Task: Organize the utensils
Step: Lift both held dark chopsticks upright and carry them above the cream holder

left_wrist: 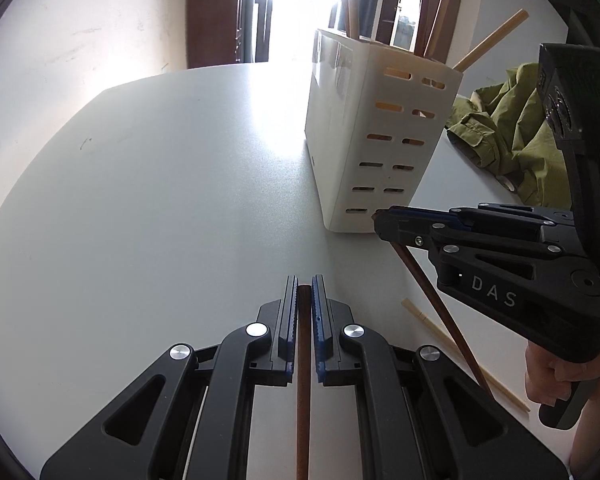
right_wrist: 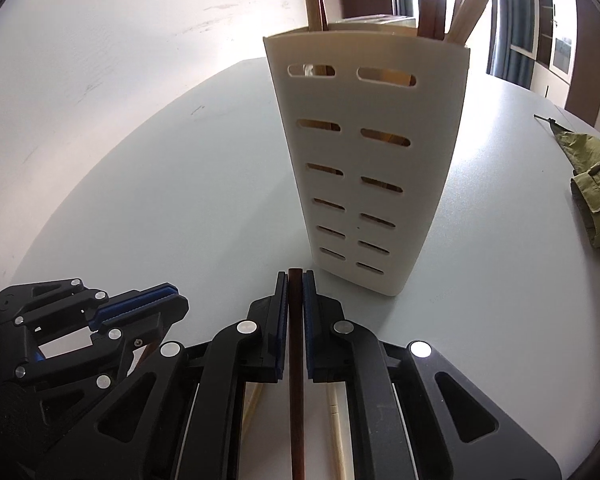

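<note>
A cream slotted utensil holder (left_wrist: 372, 136) stands on the grey table and holds several wooden chopsticks; it fills the middle of the right wrist view (right_wrist: 372, 160). My left gripper (left_wrist: 304, 284) is shut on a dark brown chopstick (left_wrist: 303, 380) that runs between its fingers. My right gripper (right_wrist: 296, 276) is shut on another dark brown chopstick (right_wrist: 296, 360), just in front of the holder's base. In the left wrist view the right gripper (left_wrist: 380, 220) touches the holder's lower corner, its chopstick (left_wrist: 432, 300) slanting down. Light chopsticks (left_wrist: 460, 352) lie on the table.
An olive green jacket (left_wrist: 512, 136) lies on the table right of the holder, also at the right edge of the right wrist view (right_wrist: 596, 192). Light chopsticks (right_wrist: 336, 420) lie under the right gripper. White wall and window behind the table (left_wrist: 160, 160).
</note>
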Available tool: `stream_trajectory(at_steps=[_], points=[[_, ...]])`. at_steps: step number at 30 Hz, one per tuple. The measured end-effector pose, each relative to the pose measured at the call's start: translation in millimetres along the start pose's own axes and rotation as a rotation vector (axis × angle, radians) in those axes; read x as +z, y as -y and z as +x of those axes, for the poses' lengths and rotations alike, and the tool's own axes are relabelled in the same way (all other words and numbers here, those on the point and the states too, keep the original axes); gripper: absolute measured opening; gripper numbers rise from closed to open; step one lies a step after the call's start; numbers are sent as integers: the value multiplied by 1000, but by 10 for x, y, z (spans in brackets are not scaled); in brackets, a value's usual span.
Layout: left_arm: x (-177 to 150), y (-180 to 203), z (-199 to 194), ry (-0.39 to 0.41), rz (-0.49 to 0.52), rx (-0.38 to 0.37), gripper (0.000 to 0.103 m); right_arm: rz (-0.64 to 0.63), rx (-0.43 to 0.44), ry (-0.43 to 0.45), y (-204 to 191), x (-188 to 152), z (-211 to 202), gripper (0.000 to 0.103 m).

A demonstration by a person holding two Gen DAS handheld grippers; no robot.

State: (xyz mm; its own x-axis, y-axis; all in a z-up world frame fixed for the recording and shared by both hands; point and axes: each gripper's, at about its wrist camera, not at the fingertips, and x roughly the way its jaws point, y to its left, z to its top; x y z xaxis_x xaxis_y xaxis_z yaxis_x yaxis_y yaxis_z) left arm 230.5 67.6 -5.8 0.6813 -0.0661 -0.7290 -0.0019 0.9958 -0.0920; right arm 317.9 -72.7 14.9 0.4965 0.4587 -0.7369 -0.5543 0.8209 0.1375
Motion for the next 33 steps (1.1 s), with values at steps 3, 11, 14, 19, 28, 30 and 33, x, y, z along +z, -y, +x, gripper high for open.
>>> stream_trajectory(at_steps=[3, 11, 14, 19, 28, 30, 33], points=[[62, 83, -122, 39, 16, 2, 6, 7, 6, 51, -10, 8, -206, 8], [298, 261, -441, 141, 47, 10, 6, 10, 21, 151, 35, -74, -614, 8], [404, 300, -624, 190, 54, -1, 6, 5, 22, 195, -13, -28, -729, 8], [523, 376, -798, 251, 71, 16, 6, -26, 24, 261, -239, 68, -801, 8], [681, 452, -1054, 330, 89, 24, 6, -74, 30, 342, -265, 273, -1102, 8], [732, 469, -1124, 352, 95, 25, 6, -78, 30, 358, -238, 325, -1155, 8], [819, 528, -1177, 378, 105, 34, 6, -79, 38, 384, -266, 356, -1256, 8]])
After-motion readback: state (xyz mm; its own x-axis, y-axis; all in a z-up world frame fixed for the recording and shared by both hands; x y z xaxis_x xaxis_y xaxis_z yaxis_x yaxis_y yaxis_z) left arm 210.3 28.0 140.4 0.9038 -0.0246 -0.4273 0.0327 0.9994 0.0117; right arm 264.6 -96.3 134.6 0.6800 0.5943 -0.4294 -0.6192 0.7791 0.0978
